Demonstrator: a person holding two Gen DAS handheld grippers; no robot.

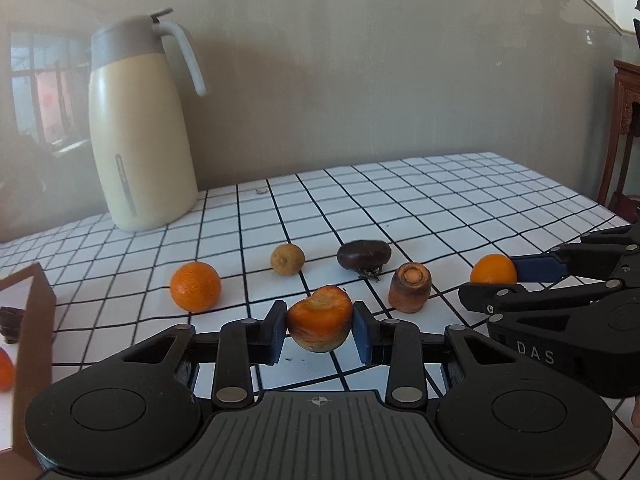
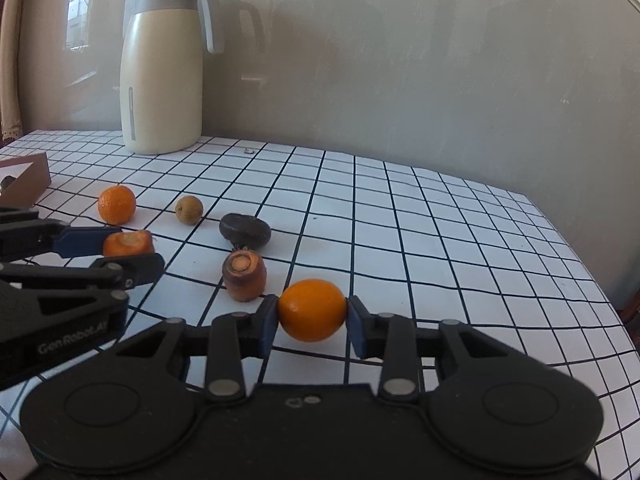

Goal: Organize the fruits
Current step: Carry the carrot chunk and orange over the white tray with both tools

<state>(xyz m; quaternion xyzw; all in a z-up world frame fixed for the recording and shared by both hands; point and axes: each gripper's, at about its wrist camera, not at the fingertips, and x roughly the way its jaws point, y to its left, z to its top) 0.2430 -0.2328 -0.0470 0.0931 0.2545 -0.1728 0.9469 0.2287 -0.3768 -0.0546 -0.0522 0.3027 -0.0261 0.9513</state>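
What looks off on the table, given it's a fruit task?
Two carrot stubs sit among the fruit: one clamped in the left tongs, its cut face ragged, and one standing cut end up beside the dark round root. A small crumb lies near the thermos jug.

Left hand-held gripper clamped, right hand-held gripper clamped

Soft window daylight — sharp, fisheye-bent edges.

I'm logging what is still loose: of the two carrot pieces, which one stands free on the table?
The darker carrot stub, upright with its cut end up, beside the dark fruit. The other carrot piece is clamped in the left gripper.
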